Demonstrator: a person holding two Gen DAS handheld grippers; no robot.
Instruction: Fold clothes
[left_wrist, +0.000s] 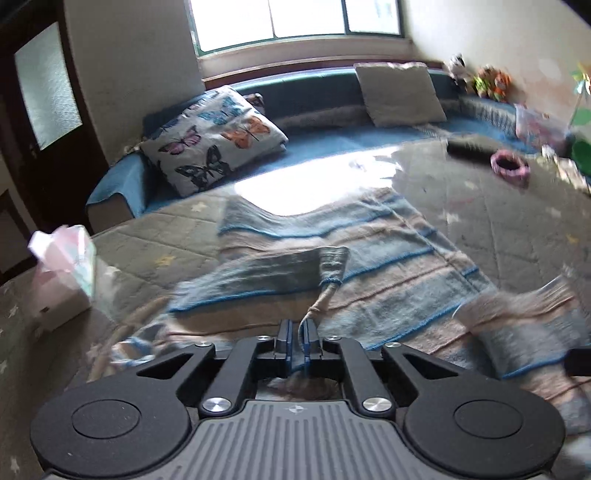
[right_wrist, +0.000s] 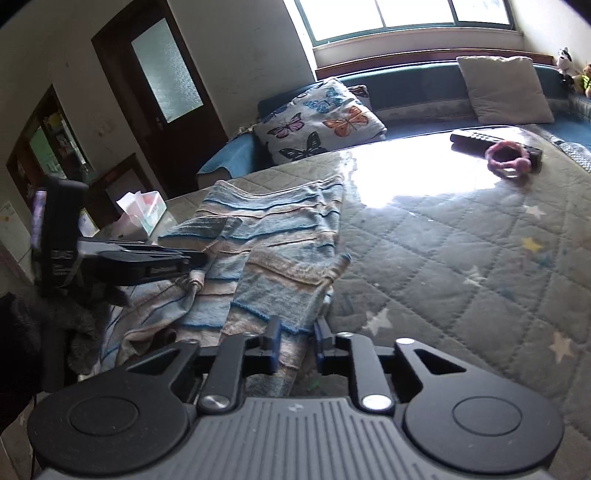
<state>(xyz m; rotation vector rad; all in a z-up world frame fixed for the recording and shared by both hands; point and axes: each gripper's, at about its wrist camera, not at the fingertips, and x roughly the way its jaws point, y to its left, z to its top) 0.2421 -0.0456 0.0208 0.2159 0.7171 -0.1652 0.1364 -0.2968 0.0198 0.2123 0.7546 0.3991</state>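
Now left hand-held gripper (left_wrist: 298, 334) pinching striped garment (left_wrist: 332, 258) edge, right hand-held gripper (right_wrist: 295, 341) parted, bare quilted table (right_wrist: 461, 258) rightward.

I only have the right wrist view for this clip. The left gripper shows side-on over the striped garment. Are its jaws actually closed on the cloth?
Observer: Yes. In the left wrist view the left gripper has its jaws shut on a thin pinched ridge of the striped garment.
Operator: Where does that ridge lead?
Observer: It runs up from the jaws to a grey-blue flap folded over and lying across the garment's middle.
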